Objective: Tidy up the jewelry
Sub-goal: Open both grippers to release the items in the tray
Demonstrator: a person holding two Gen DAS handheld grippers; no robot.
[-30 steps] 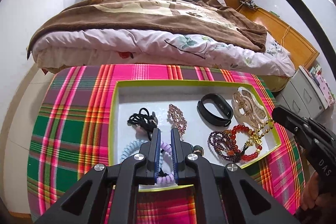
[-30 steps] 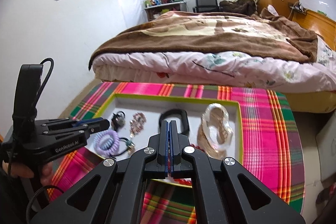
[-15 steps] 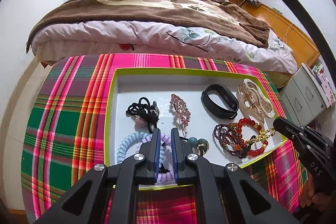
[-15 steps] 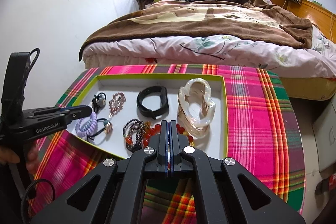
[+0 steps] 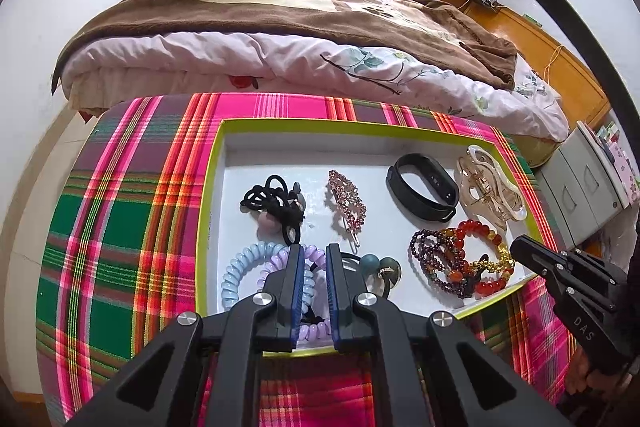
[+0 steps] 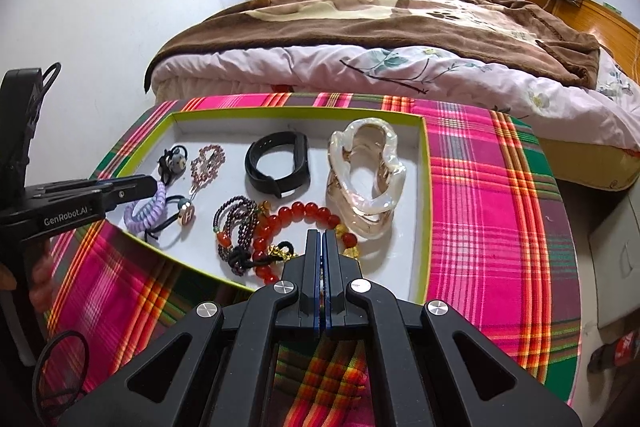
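A white tray with a lime-green rim (image 5: 212,163) (image 6: 426,163) sits on a plaid cloth and holds jewelry: black hair ties (image 5: 272,201), a pink rhinestone clip (image 5: 347,199), a black wristband (image 5: 422,187) (image 6: 280,163), a pearly claw clip (image 5: 488,187) (image 6: 366,183), bead bracelets (image 5: 460,263) (image 6: 288,223), and blue (image 5: 240,275) and purple (image 6: 146,209) coil ties. My left gripper (image 5: 312,255) hovers over the coil ties, slightly open and empty. My right gripper (image 6: 323,239) is shut and empty, above the red beads at the tray's near edge.
The plaid-covered table (image 5: 120,211) stands in front of a bed with a brown blanket (image 5: 280,7). A grey drawer unit (image 5: 580,195) stands to the right. A white wall is on the left. Plaid cloth shows around the tray (image 6: 492,211).
Both grippers have moved down and closer over the tray. The left jaws have opened a little wider. The right one stays shut.
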